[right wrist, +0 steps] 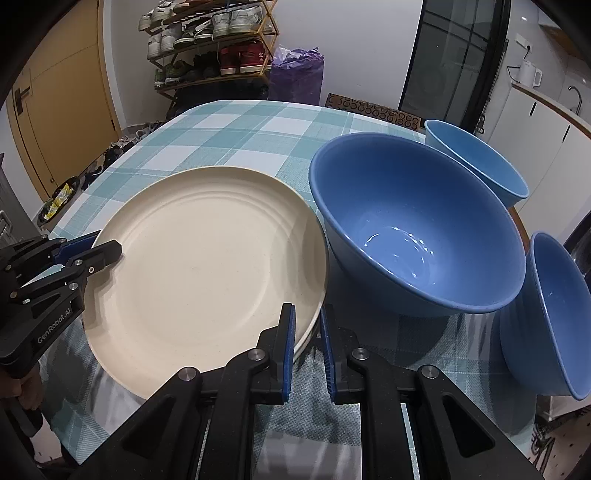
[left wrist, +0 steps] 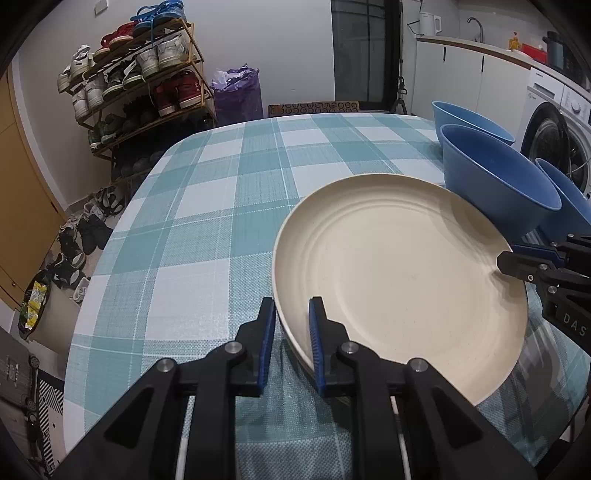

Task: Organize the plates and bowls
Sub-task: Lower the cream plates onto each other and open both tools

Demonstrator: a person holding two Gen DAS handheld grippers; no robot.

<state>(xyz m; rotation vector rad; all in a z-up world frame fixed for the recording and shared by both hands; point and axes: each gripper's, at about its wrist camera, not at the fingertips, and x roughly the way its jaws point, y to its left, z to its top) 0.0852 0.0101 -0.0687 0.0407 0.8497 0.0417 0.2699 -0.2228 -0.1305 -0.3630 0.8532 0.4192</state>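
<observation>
Checked tablecloth (left wrist: 207, 206) | left tongs (left wrist: 293, 314), right tongs (right wrist: 307, 317) clamp cream plate (left wrist: 402, 280) rim, opposite edges

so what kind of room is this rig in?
Likely a small flat's kitchen-entry area: a washing machine under a counter with a kettle, a loaded shoe rack, and a table with a checked cloth.

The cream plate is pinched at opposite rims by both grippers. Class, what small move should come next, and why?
Probably lift the cream plate straight up, level. The left gripper and right gripper are both shut on its rim, and the big blue bowl sits close beside it, so sliding sideways risks a bump.
</observation>
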